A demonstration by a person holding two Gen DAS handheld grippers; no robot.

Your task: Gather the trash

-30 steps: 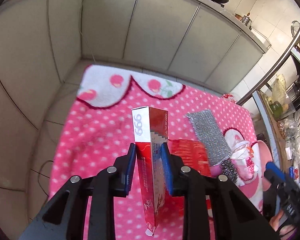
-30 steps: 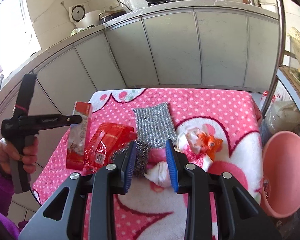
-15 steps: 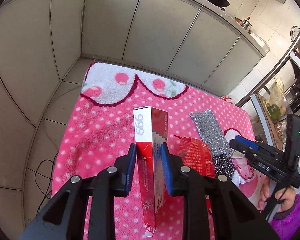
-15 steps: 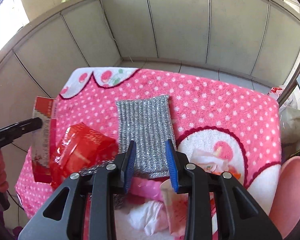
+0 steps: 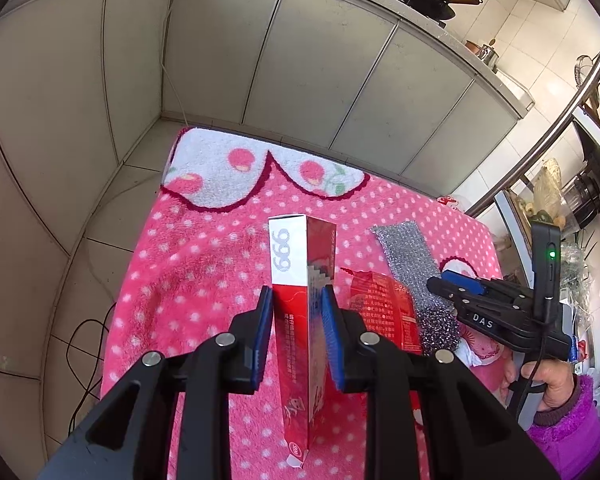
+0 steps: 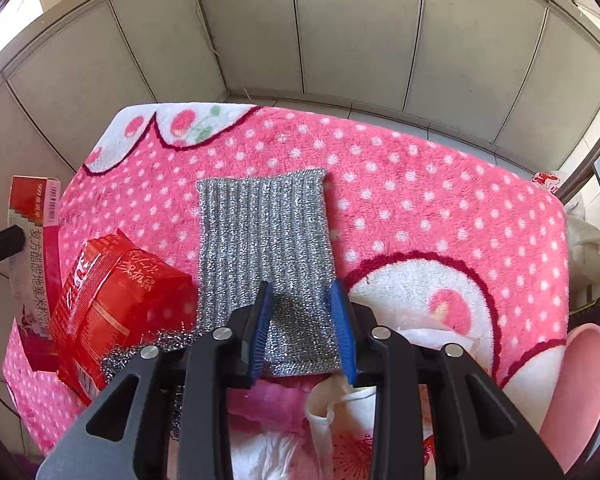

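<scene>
My left gripper (image 5: 296,320) is shut on a tall red and white carton (image 5: 302,280) and holds it over the pink dotted towel (image 5: 204,280). The carton also shows at the left edge of the right wrist view (image 6: 34,216). My right gripper (image 6: 302,320) is open and empty, hovering over the near end of a silver scouring cloth (image 6: 264,248). A crumpled red snack bag (image 6: 108,296) lies left of the cloth, beside a steel wool ball (image 6: 140,350). A paper cup (image 6: 340,420) and white wrappers lie under the right gripper. The right gripper shows in the left wrist view (image 5: 460,284).
A pink bowl (image 6: 576,388) stands at the right edge of the towel (image 6: 420,200). Grey cabinet doors (image 6: 340,32) run behind the table. A tiled floor with a black cable (image 5: 88,344) lies to the left. A metal rail (image 5: 548,132) and shelves stand at the right.
The right gripper has moved forward and down over the silver cloth. The left gripper has kept its hold on the carton and lifted slightly.
</scene>
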